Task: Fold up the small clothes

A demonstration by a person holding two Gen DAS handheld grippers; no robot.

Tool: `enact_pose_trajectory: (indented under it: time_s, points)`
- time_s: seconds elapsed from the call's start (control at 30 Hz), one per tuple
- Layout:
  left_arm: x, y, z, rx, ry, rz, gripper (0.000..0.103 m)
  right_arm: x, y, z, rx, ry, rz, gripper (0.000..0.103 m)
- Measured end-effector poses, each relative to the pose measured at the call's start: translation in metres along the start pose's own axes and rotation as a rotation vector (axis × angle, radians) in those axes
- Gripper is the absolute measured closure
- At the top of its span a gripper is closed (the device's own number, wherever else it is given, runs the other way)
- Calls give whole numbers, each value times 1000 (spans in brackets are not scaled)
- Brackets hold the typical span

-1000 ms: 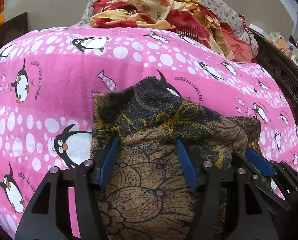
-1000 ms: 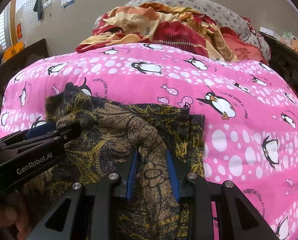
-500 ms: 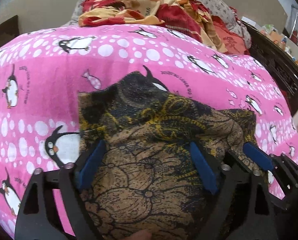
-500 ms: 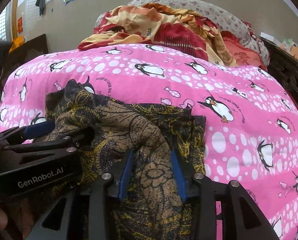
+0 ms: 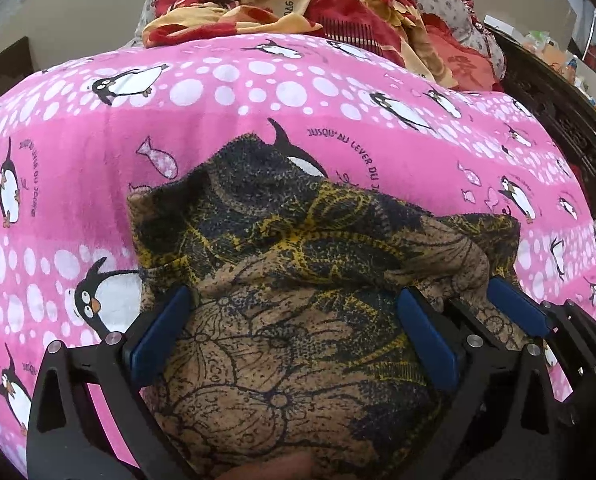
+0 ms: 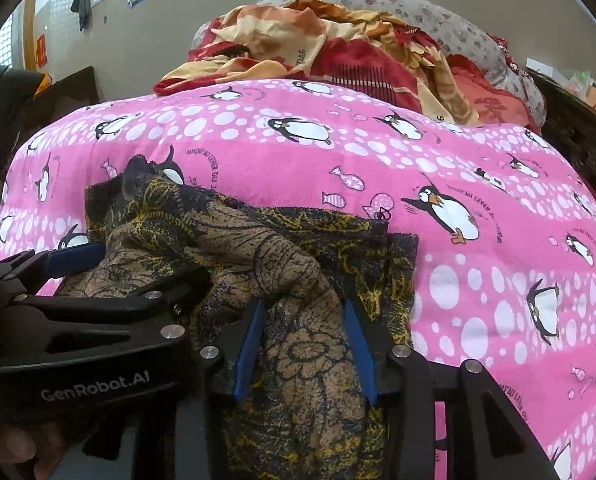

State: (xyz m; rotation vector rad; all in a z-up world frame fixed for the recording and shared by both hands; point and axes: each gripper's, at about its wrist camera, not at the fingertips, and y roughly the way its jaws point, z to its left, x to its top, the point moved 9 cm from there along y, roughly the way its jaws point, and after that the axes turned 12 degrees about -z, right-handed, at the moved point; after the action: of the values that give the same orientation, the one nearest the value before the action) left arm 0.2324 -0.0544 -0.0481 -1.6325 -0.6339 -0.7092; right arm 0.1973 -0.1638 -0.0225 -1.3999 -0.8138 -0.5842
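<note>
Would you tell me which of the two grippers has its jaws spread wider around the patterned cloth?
The left gripper: its jaws stand far apart, spanning a broad bulge of the cloth. The right gripper's jaws sit closer together around a narrow bunched ridge.

The near end of the brown patterned cloth (image 5: pixel 289 352) runs off the bottom edge, so no idea how far it goes. It also covers part of the pink penguin blanket (image 5: pixel 257 92), hiding half a penguin behind the cloth's far edge. Whether either gripper actually pinches the cloth, can't tell.
</note>
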Motion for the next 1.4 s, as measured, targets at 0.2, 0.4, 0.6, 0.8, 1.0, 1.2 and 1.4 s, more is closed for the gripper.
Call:
enact_pose_trajectory:
  time_s: [0.2, 0.4, 0.6, 0.8, 1.0, 1.2, 1.4]
  points:
    - [18, -32, 0, -27, -11, -27, 1, 13, -15, -7, 70, 51, 51, 62]
    - [8, -68, 10, 53, 53, -55, 1, 26, -55, -59, -70, 63, 6, 62]
    - [-32, -106, 12, 94, 62, -71, 1, 1, -87, -83, -120, 58, 2, 62]
    - [-69, -166, 3, 107, 68, -98, 1, -21, -128, -65, -52, 72, -29, 62]
    - [-93, -216, 4, 114, -8, -49, 1, -34, -187, -27, 51, 96, 5, 62]
    - [-98, -241, -4, 129, 5, 9, 1, -39, -226, -13, 99, 53, 59, 56]
    - [-94, -248, -15, 103, 65, 44, 1, -34, -243, -19, 166, 20, 110, 55]
